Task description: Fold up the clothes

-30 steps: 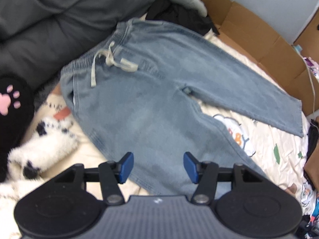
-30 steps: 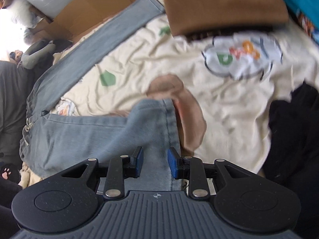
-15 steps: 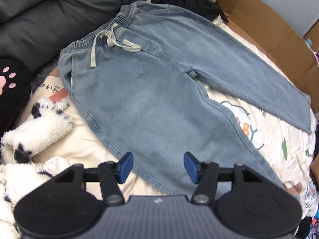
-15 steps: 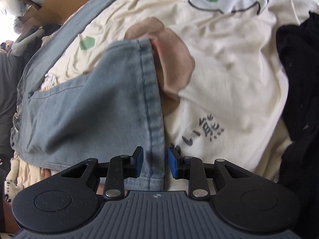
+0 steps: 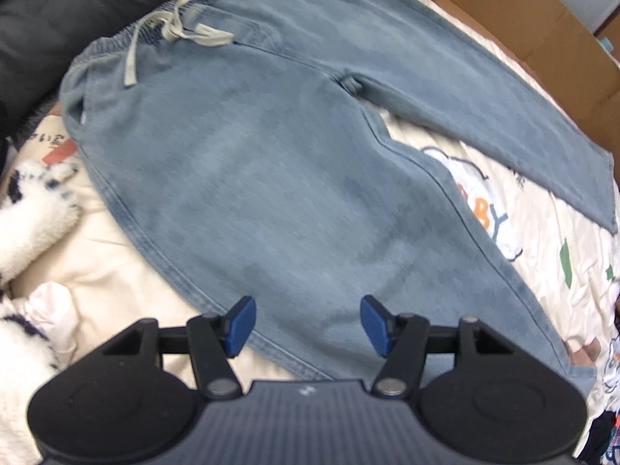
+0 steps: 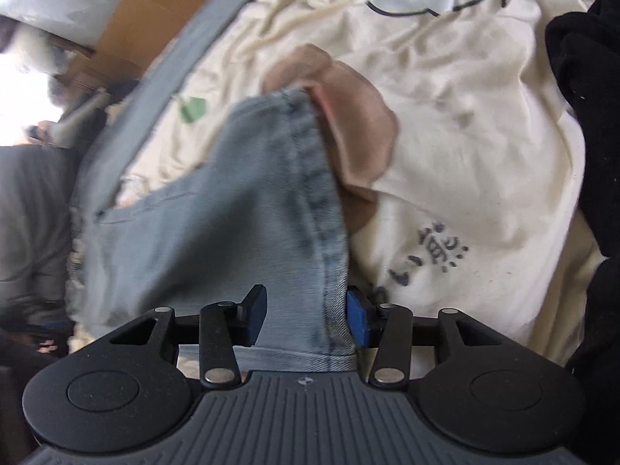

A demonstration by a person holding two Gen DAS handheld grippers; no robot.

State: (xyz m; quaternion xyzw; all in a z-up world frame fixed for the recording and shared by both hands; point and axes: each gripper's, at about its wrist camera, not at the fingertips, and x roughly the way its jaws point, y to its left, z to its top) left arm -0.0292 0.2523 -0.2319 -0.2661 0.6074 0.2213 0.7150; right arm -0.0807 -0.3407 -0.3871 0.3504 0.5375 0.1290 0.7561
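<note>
- Jeans [image 5: 294, 178] lie flat on the cream bedsheet [image 5: 116, 271], waistband toward its far-left edge, legs running right.
- Left gripper [image 5: 308, 327] released, hovering over the near leg's outer seam, nothing between the pads.
- Right gripper [image 6: 306, 316]: jaws have just been opening; near-leg hem [image 6: 310, 209] sits between them, unclamped.
- Advice: close both on doubled seam edges before lifting the leg across.
- Hem corner hidden under the right gripper's body; motion blur.

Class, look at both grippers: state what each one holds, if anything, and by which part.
Left gripper: nothing, open above the jeans. Right gripper: its jaws, just opening, straddle the jeans' hem without clamping it.
</note>
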